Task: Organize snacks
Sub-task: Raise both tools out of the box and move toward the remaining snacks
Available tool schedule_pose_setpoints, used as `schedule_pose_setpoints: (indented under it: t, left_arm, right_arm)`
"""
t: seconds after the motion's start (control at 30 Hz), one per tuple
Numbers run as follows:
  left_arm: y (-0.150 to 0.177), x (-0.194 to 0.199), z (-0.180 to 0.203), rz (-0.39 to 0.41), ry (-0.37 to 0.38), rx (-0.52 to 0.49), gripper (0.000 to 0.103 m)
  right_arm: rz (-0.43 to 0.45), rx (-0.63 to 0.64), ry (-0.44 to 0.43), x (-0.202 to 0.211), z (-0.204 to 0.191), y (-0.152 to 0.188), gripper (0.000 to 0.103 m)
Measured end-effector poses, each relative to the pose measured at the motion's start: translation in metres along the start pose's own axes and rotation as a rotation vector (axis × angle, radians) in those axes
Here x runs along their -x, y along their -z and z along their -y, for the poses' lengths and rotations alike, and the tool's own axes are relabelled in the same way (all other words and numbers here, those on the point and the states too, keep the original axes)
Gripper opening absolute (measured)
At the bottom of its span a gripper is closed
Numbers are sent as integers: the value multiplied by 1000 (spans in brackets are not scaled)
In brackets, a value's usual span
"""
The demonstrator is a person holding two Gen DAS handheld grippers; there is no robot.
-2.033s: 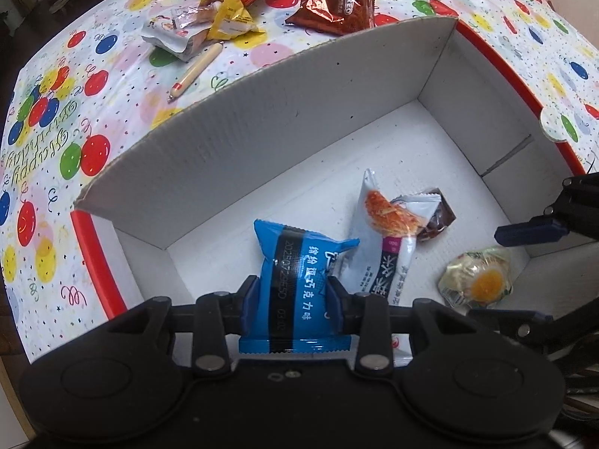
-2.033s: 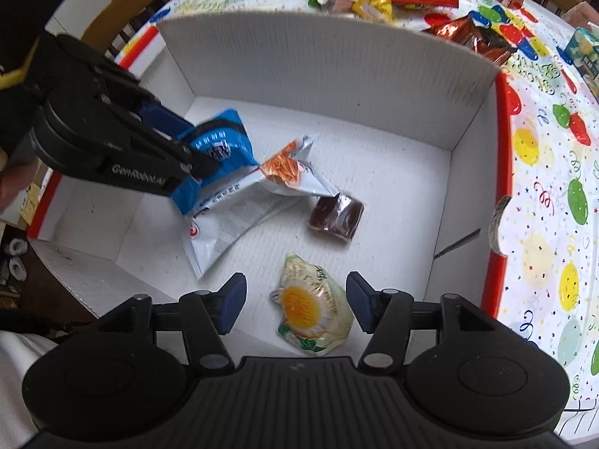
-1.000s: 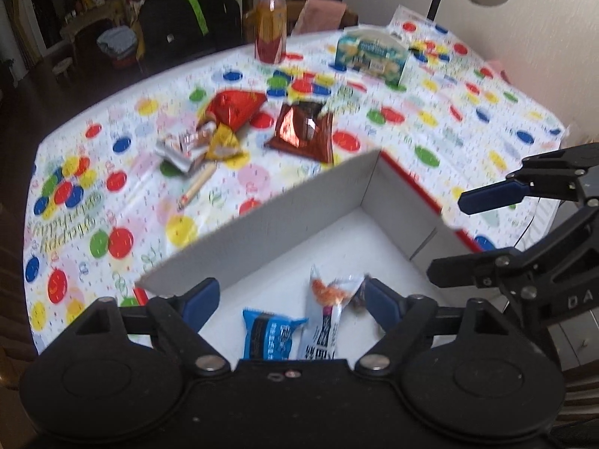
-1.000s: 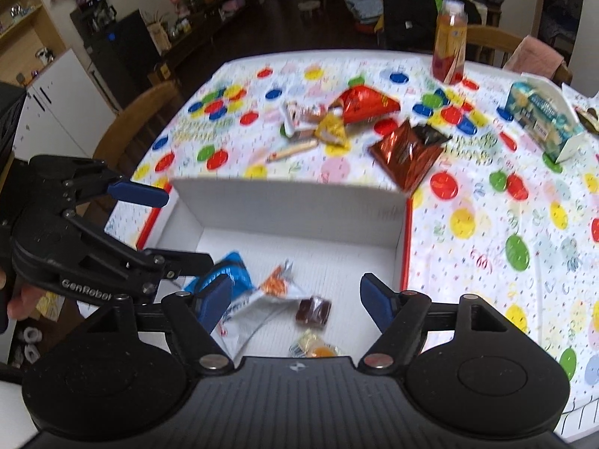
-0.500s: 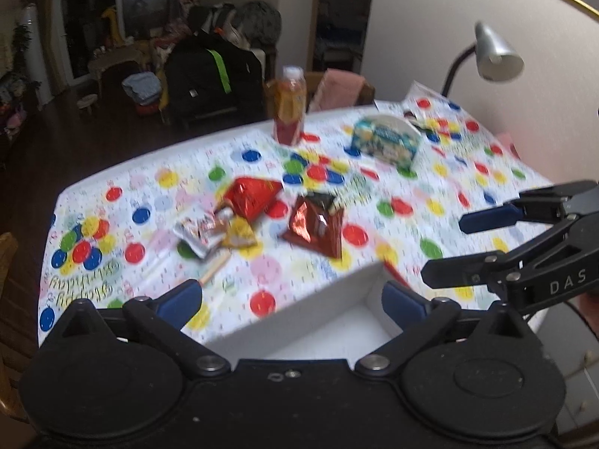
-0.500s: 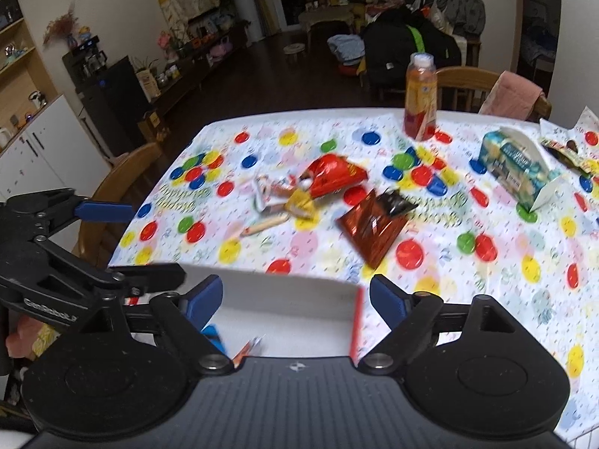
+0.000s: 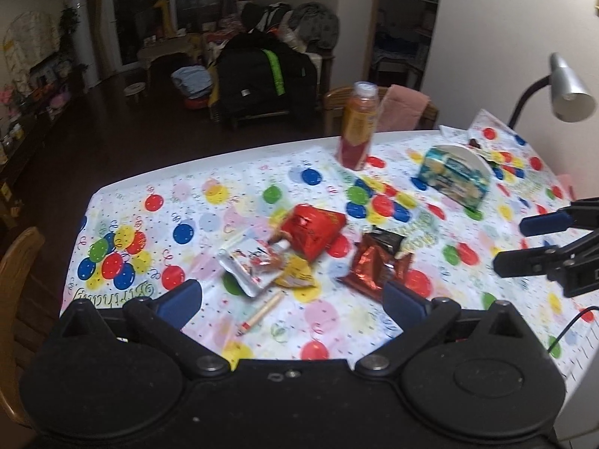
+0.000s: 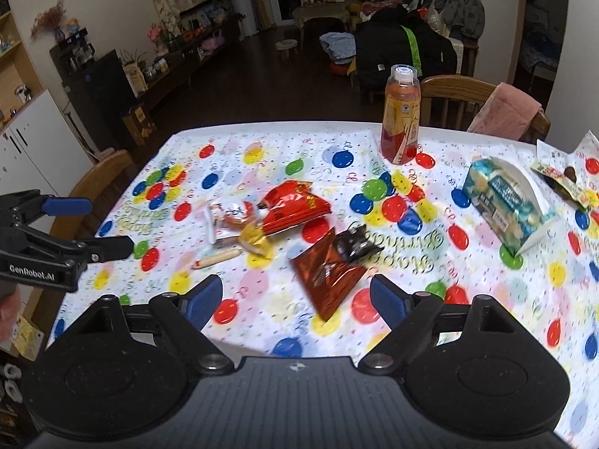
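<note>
We look across the desk (image 8: 262,142) with its balloon-print cloth, and the white box that filled both views 2 seconds ago has dropped out of sight below us; it then held 4 snacks, the blue packet among them, which the left hand-held gripper (image 7: 292,299) has let go. Both of our hand-held grippers now hover above the desk, raised and pulled back. The left one stands wide open and empty, and the right hand-held gripper (image 8: 295,301) is equally wide and holds nothing.

So we judge 1 drop-off finished and the next pick about to start. What remains lies mid-desk: a bright red bag (image 8: 295,207), a dark red foil bag (image 8: 329,273) just in front of the right hand-held gripper, a clear packet (image 7: 254,265) touching the red bag, a small yellow wrapper (image 8: 256,241) and a thin sausage stick (image 8: 219,258). A juice bottle (image 8: 402,116) and a tissue pack (image 8: 505,202) stand farther back.
</note>
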State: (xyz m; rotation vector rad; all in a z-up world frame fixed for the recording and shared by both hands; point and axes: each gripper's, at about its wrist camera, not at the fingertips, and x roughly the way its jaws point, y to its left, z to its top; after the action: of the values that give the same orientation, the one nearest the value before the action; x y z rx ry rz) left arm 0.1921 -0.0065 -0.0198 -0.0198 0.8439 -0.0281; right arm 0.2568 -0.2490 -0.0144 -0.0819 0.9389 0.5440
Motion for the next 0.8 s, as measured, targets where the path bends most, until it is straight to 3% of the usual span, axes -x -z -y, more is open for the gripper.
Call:
schedule_pose_setpoints:
  t: [0.27,0.8]
  left_arm:
    - [-13,-42,-16,-48,-59,10,102]
    - [-8,-134,-36,-191,-45,12,102]
  right_arm:
    - [-65,57,-11,-43,20,-26,86]
    - [-235,141,-42,-152,32,-36,86]
